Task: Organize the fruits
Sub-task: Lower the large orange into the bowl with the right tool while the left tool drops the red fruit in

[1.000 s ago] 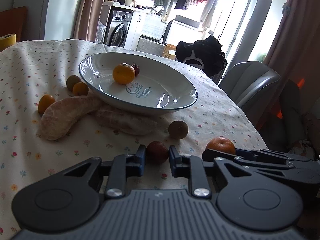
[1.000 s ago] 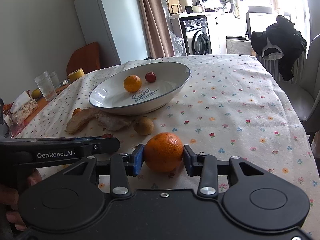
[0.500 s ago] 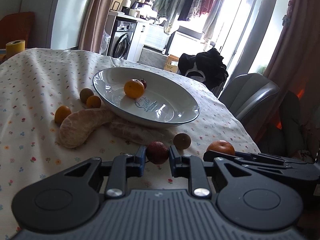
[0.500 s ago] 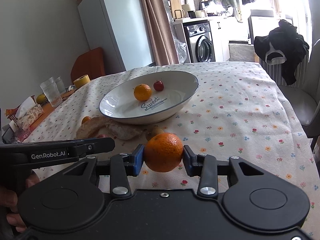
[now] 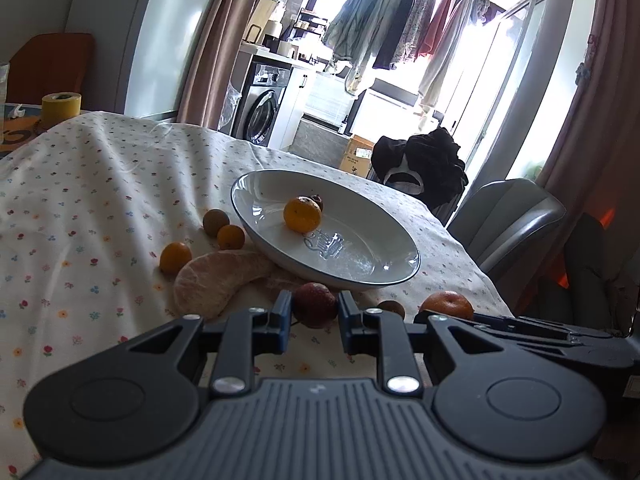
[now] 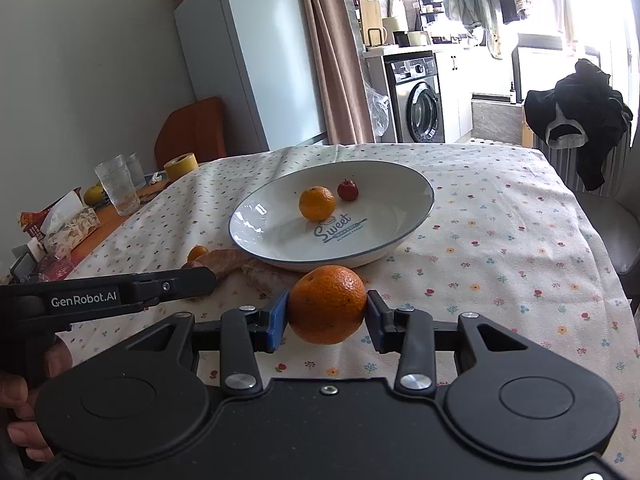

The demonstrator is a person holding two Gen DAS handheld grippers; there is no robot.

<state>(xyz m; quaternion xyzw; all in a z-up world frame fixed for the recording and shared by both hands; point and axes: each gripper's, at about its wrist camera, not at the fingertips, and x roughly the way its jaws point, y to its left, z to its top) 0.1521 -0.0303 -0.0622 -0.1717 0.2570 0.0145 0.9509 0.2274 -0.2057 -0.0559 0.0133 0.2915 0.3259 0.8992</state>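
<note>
My left gripper is shut on a small dark red fruit, held just above the flowered cloth in front of the white plate. The right gripper is shut on a large orange, also lifted off the cloth and near the plate. In the plate lie an orange and a small red fruit. Left of the plate sit two small oranges, a brownish fruit and a peeled pomelo segment. Another brown fruit lies beside the held orange.
Drinking glasses, a yellow tape roll and a tissue pack stand at the table's far left. A chair with black clothing is past the right edge. A hand holds the left gripper's handle.
Both grippers have risen off the cloth, each carrying its fruit. The plate now appears lower and farther off in both views.
</note>
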